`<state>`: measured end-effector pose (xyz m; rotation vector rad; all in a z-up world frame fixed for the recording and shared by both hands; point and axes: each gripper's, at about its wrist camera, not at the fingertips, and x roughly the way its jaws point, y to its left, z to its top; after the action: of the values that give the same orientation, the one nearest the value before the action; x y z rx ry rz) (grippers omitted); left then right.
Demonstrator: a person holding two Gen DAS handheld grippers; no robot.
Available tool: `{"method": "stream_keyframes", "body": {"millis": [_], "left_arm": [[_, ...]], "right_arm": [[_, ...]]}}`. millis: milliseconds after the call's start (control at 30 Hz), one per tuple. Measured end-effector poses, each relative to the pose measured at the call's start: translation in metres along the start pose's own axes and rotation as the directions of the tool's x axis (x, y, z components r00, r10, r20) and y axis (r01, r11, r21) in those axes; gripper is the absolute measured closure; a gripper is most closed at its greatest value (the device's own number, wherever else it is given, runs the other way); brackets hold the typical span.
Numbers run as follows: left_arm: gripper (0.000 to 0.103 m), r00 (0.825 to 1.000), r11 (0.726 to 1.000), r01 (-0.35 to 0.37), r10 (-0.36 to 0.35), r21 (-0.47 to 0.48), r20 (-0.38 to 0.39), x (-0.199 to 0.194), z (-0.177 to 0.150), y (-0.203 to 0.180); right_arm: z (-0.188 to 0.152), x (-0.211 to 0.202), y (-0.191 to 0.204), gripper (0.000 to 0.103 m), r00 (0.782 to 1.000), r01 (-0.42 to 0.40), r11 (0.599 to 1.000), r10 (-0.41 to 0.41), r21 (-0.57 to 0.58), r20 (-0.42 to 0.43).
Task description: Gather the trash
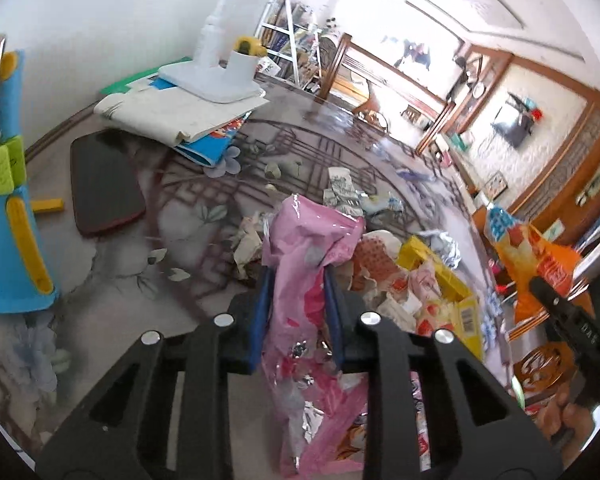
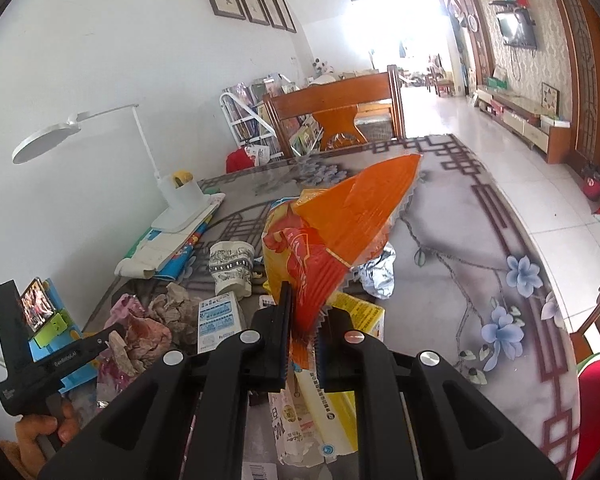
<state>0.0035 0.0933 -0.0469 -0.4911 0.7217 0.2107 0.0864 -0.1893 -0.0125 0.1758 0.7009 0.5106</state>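
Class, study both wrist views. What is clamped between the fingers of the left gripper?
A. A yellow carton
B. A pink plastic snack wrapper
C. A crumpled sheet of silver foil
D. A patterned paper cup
B: in the left wrist view the left gripper has its blue pads pressed on either side of the pink wrapper, while the orange bag sits in the right gripper.

One lamp [image 2: 60,144] – two grippers [image 1: 296,280]
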Motion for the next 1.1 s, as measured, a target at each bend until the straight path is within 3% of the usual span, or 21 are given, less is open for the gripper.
{"method": "stream_keyframes", "body": {"millis": [333,433,467,600,667,800,833,867,1000,1067,1100], "left_arm": [[0.051,1.0,0.999,-0.02,0.02,-0.033,-0.01,0.004,-0.001,0.008],[0.049,1.0,0.998,-0.016,0.016,-0.056,-0.001,0.001,0.0,0.011],[0.05,1.0,0.998,-0.019,0.019,-0.058,0.001,0.001,0.0,0.012],[0.095,1.0,0.998,-0.019,0.019,-0.055,-0.005,0.001,-0.001,0.012],[0.101,1.0,0.998,-0.018,0.018,-0.057,0.0,0.0,0.0,0.012],[0.1,1.0,0.998,-0.026,0.026,-0.053,-0.009,0.002,-0.001,0.012],[0.097,1.0,0.998,-0.029,0.028,-0.053,-0.013,0.003,-0.001,0.011],[0.088,0.999,0.998,-0.03,0.029,-0.051,-0.018,0.003,-0.001,0.011],[0.031,1.0,0.999,0.017,-0.017,-0.041,0.004,-0.003,-0.002,0.002],[0.016,0.999,0.999,0.04,-0.04,-0.001,-0.001,0.0,-0.003,-0.007],[0.016,0.999,0.999,0.036,-0.036,0.019,-0.009,0.005,-0.004,-0.011]], "right_arm": [[-0.002,0.002,0.004,0.094,1.0,0.005,1.0,-0.005,-0.013,-0.008],[-0.003,0.002,0.004,0.094,1.0,0.005,1.0,-0.005,-0.007,-0.014],[-0.003,0.003,0.003,0.094,1.0,0.005,1.0,-0.005,-0.007,-0.016],[-0.005,0.003,0.003,0.094,1.0,0.003,1.0,-0.003,-0.01,-0.022],[-0.005,0.004,0.003,0.094,1.0,0.003,1.0,-0.003,-0.013,-0.023],[-0.005,0.004,0.002,0.094,1.0,0.002,1.0,-0.003,-0.011,-0.024],[-0.005,0.004,0.002,0.094,1.0,0.003,1.0,-0.003,-0.01,-0.025],[-0.005,0.005,0.002,0.093,1.0,0.003,1.0,-0.003,-0.008,-0.027],[-0.007,0.007,0.001,0.093,0.999,0.005,1.0,-0.005,-0.002,-0.039],[-0.007,0.008,0.0,0.093,0.999,0.004,1.0,-0.003,0.004,-0.043],[-0.007,0.008,0.0,0.093,0.999,0.004,1.0,-0.004,0.005,-0.043]]}}
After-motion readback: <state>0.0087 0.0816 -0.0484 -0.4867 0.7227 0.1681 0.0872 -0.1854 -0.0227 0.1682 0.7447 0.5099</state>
